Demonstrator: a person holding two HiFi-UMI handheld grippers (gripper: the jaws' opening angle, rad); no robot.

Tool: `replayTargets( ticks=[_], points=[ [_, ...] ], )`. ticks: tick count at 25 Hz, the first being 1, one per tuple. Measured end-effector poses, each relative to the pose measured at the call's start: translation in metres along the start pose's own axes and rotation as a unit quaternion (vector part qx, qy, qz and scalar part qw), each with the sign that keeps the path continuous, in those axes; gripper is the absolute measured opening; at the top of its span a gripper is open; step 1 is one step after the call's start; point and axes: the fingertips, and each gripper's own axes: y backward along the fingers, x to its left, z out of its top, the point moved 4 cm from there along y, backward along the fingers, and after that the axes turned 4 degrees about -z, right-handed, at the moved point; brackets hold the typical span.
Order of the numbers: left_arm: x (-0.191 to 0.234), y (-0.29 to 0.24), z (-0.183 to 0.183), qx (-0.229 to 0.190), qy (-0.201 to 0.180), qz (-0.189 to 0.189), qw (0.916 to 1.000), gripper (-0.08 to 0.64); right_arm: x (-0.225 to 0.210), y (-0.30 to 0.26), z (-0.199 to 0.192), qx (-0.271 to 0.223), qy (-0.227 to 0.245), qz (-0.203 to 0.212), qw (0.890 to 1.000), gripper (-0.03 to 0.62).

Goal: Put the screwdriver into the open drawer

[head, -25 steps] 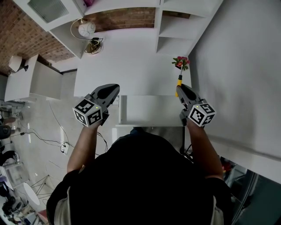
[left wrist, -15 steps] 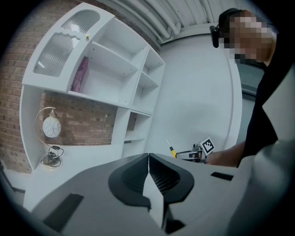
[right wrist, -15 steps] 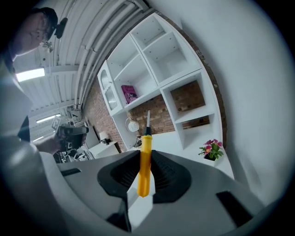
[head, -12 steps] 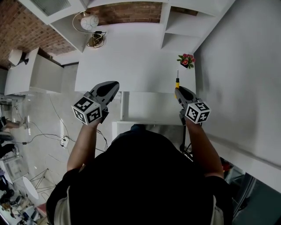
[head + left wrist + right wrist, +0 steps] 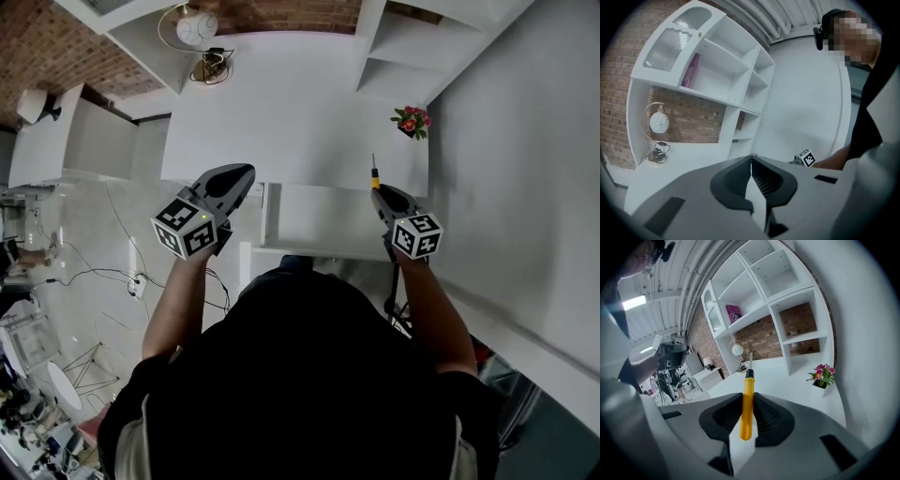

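Pinched in right gripper point(image 5: 379, 191): yellow-handled screwdriver point(image 5: 747, 401); left gripper point(image 5: 751, 163) closed, empty. Best to shift over open white drawer point(image 5: 319, 220), lower level, release clear of walls.

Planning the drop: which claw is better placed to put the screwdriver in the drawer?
Right: the right claw grips the screwdriver at the open drawer's right edge; the left claw is shut, empty.
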Motion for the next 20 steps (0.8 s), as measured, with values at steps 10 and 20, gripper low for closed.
replayTargets(
  ticks=[10,20],
  points=[
    [0.019,0.002,-0.021,0.015,0.018,0.010,0.9997,0.023,-0.004,-0.031,-0.041,0.051,0.002,0.014,0.999,0.078],
    [0.037,-0.007,-0.037,0.028,0.032,0.015,0.9990,0.023,-0.009,-0.062,-0.074,0.093,0.017,0.031,0.995,0.078]
  ],
)
